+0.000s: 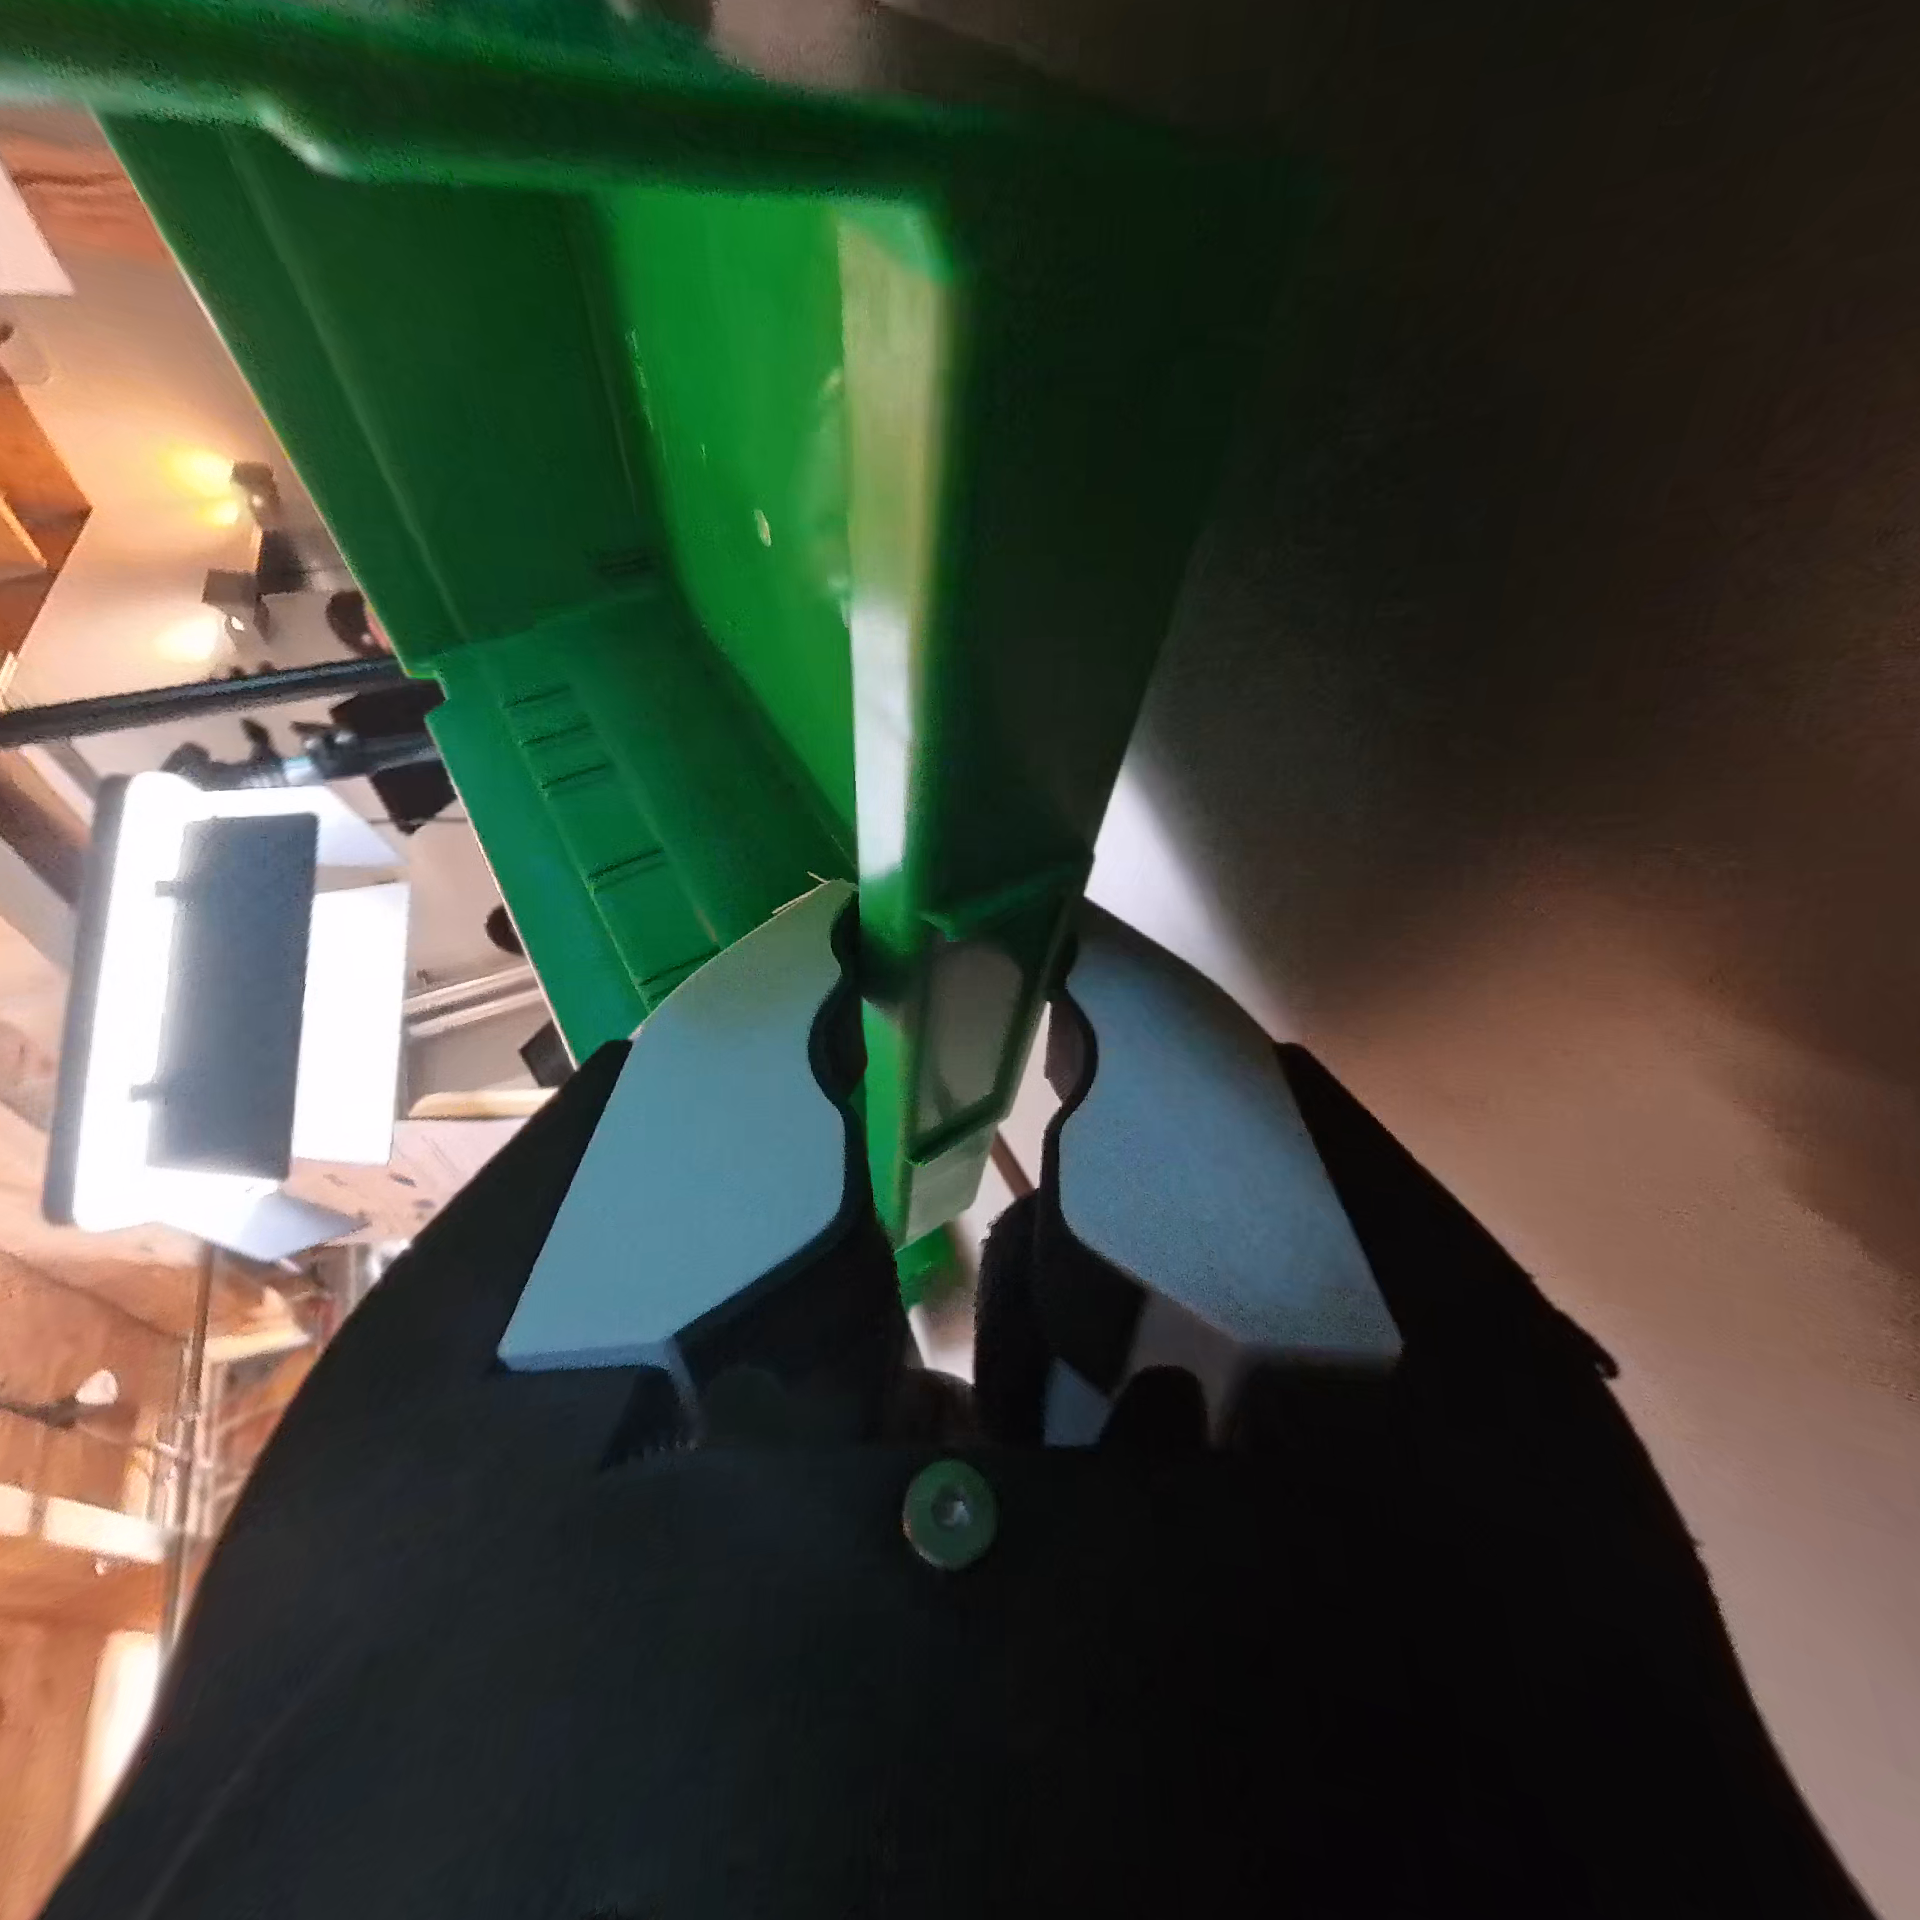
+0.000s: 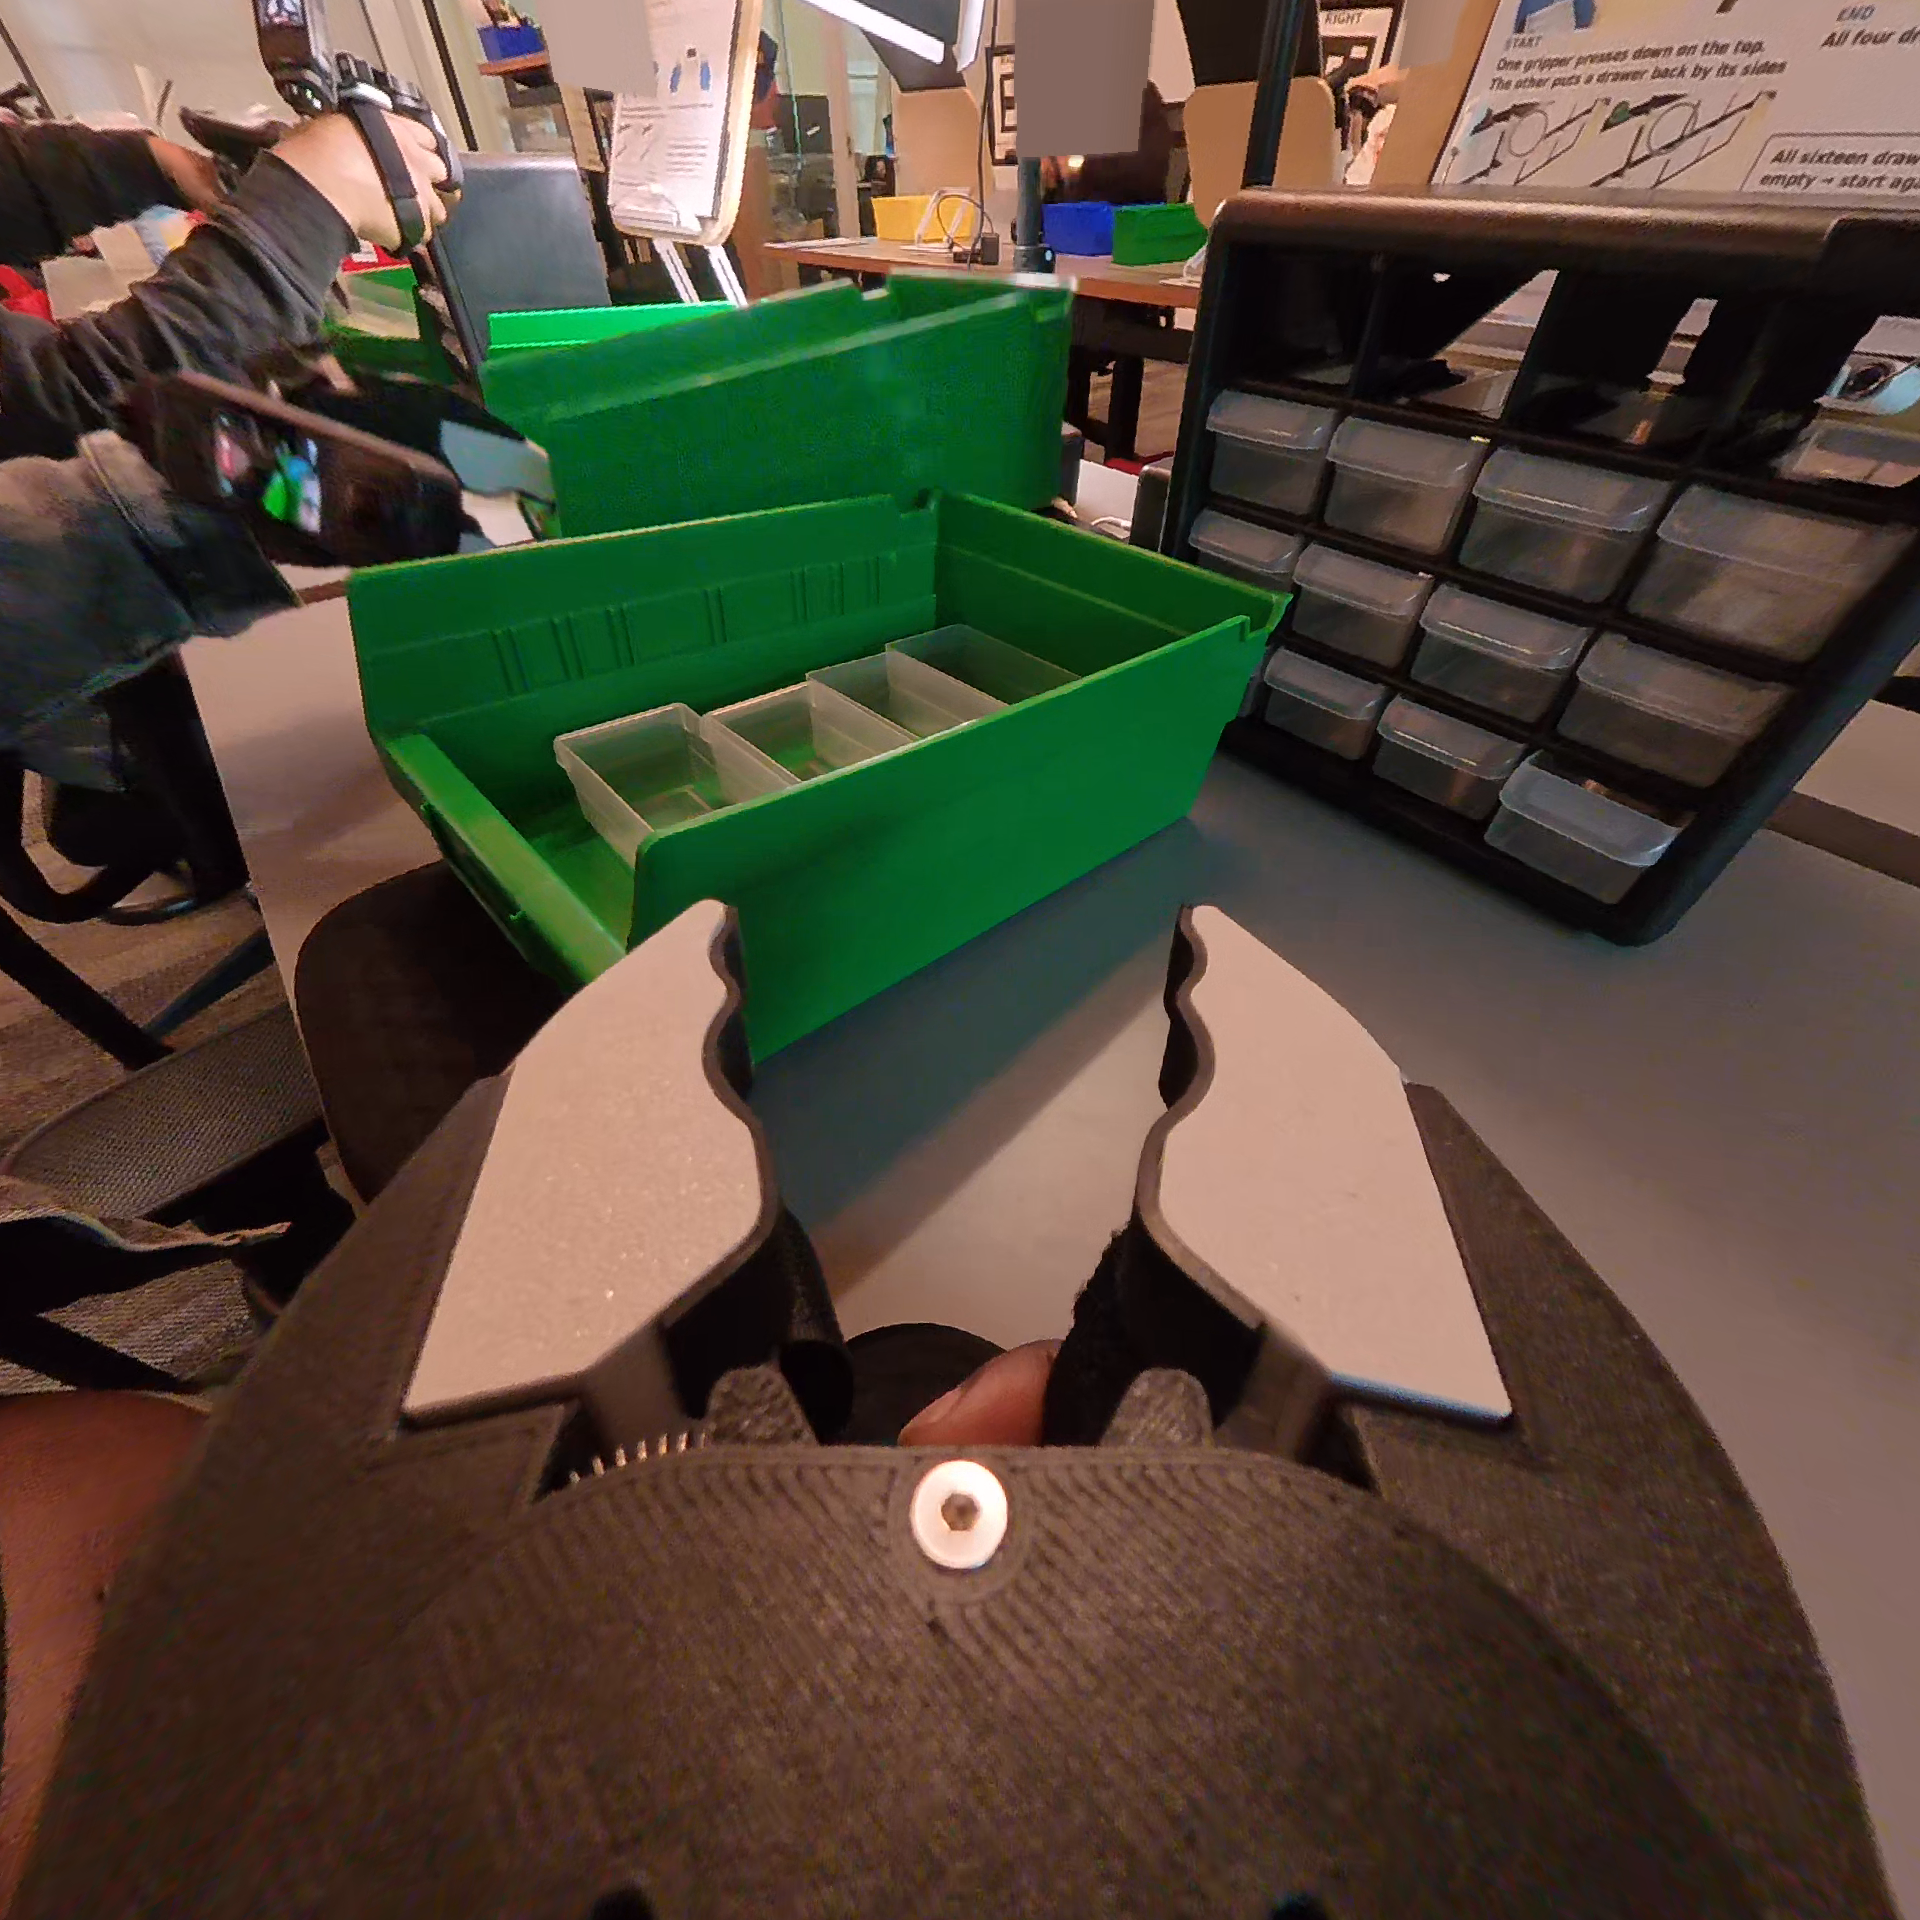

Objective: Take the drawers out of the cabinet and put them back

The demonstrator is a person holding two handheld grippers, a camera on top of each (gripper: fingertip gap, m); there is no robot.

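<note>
My left gripper (image 1: 961, 935) is shut on the end wall of an empty green bin (image 1: 623, 468), which it holds tilted up off the table. In the right wrist view this gripper (image 2: 488, 468) and its bin (image 2: 790, 416) are at the back left. My right gripper (image 2: 956, 935) is open and empty, low over the grey table (image 2: 1351, 1091). Just ahead of it stands a second green bin (image 2: 935, 862) with several clear drawers (image 2: 644, 769) in a row inside. The black cabinet (image 2: 1538, 234) stands to the right. Its top row of slots is empty, and clear drawers (image 2: 1558, 520) fill the lower rows.
A person's hand (image 2: 353, 177) and dark sleeve are at the upper left above the raised bin. A black chair (image 2: 395, 1008) is at the table's left edge. Instruction posters (image 2: 1662, 94) stand behind the cabinet. Other tables with coloured bins are far back.
</note>
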